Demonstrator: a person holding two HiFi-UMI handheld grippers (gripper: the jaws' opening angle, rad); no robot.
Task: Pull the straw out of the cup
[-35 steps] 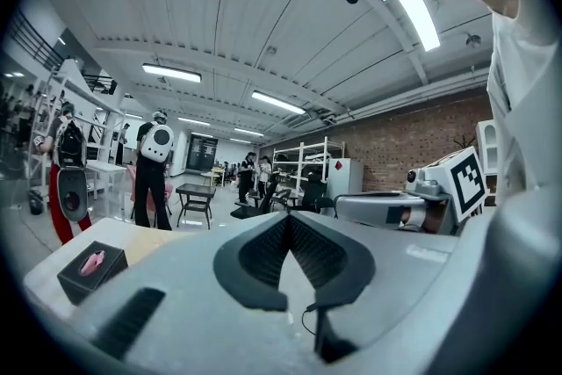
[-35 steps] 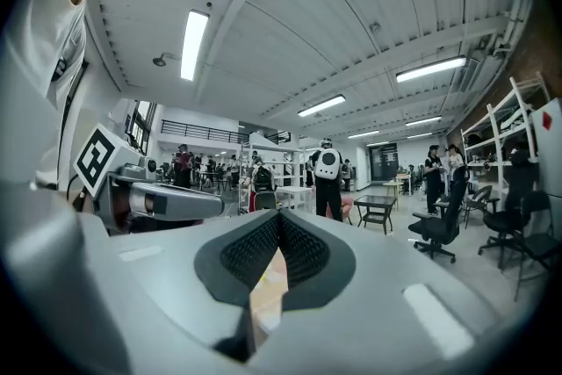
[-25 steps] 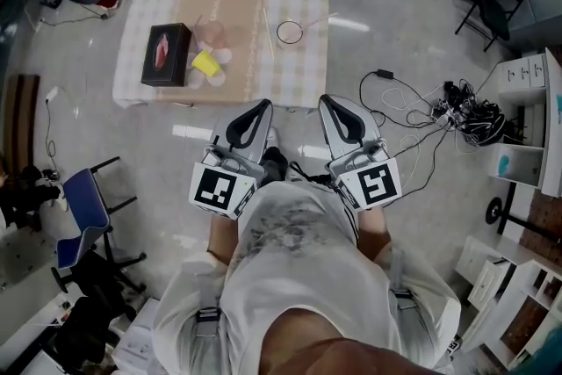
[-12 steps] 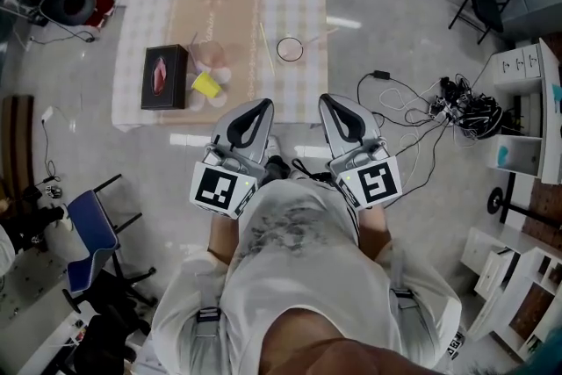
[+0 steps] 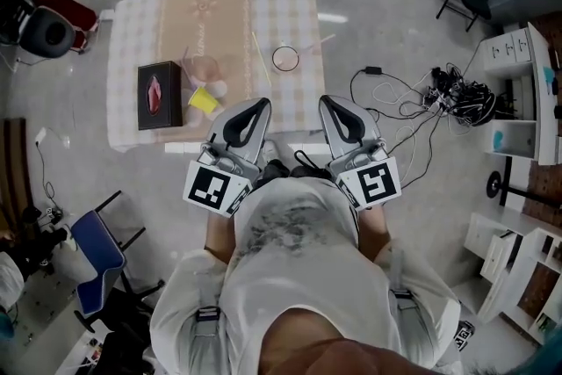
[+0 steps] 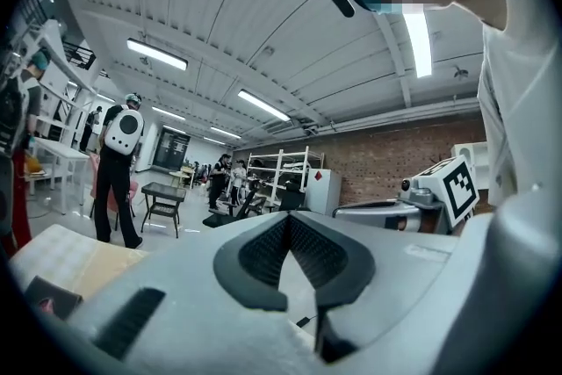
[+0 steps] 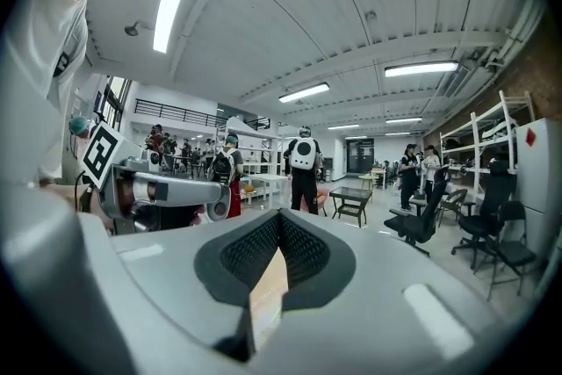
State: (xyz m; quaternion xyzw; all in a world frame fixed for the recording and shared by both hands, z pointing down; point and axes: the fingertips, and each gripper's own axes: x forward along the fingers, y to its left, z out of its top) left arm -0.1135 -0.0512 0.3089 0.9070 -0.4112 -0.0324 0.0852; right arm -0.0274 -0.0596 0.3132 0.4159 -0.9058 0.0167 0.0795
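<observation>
Grey jaws meet at their tips on both tools, with nothing between them. The left gripper (image 5: 260, 102) and the right gripper (image 5: 328, 99) are both closed and empty. They are held side by side in front of the person's body, just short of the near edge of the table (image 5: 132, 22) (neither is over it yet).

The cup (image 5: 284, 58) stands near the right edge of the table, about halfway along it. From above, only its round rim shows. A thin pale straw (image 5: 320, 39) seems to lean out of it toward the right edge, but it is very faint and I cannot be sure where it ends. A loose straw (image 5: 260, 57) lies flat on the beige strip, just left of the cup. Toward the near left corner there is a black box (image 5: 158, 95), with a yellow cup (image 5: 204, 99) and a pinkish cup (image 5: 205, 68) beside it.

I judge that the step in hand is the approach, and the straw is not yet pulled out. The next move calls for bringing the grippers over the near edge and opening the jaws. One gripper should then steady the cup while the other pinches the straw above the rim. The pull should go along the straw's own line, so that the light cup does not tip.
</observation>
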